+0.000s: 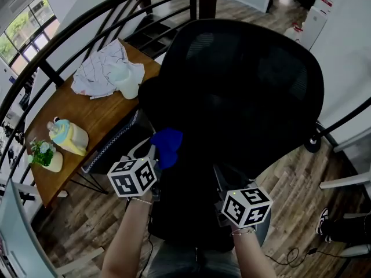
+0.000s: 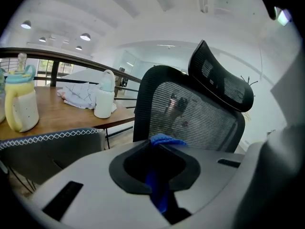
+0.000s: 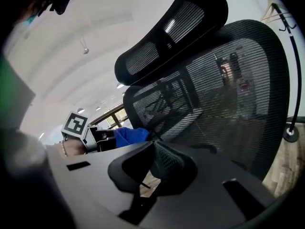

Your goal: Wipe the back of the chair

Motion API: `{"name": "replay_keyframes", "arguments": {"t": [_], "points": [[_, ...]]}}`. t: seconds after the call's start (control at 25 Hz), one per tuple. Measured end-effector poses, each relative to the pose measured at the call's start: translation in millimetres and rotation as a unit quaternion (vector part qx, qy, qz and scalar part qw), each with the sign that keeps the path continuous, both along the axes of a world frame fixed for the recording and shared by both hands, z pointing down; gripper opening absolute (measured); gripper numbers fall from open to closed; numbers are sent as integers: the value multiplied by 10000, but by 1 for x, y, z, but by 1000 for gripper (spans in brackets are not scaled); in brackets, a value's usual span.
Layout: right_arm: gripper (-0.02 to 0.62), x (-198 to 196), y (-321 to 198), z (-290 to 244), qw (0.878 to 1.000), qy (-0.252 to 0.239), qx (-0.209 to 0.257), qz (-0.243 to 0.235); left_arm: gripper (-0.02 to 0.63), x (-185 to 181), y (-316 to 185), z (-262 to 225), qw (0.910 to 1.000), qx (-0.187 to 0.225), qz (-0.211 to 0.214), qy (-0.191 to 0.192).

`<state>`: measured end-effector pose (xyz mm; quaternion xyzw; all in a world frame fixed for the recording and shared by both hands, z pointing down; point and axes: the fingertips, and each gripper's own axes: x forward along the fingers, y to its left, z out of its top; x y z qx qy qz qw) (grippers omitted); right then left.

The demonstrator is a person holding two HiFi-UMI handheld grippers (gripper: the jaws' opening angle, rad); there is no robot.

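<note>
Two tongs low behind chair back: left gripper clamped on blue cloth, held at mesh's left edge, ready for wiping; right gripper jaws apart, empty, near mesh, likely to steady chair

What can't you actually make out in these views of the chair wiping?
Chair seat: all views, hidden behind the chair back.
Whether the blue cloth touches the mesh: head view, dark on dark.
Cloth's full extent: left gripper view, the left gripper body covers it.
</note>
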<state>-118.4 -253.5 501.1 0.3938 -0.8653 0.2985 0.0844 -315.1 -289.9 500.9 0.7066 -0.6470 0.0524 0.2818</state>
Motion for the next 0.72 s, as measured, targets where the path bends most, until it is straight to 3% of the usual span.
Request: {"name": "replay_keyframes", "arguments": {"t": [0.36,0.72], "points": [[31,57,13,-2,9980,43,14,626,35,43,23,-1,9991,42,375,203],[31,124,33,5,9893,78,-62,1455,35,147,33,13,9882,-9,1373,673]]}}
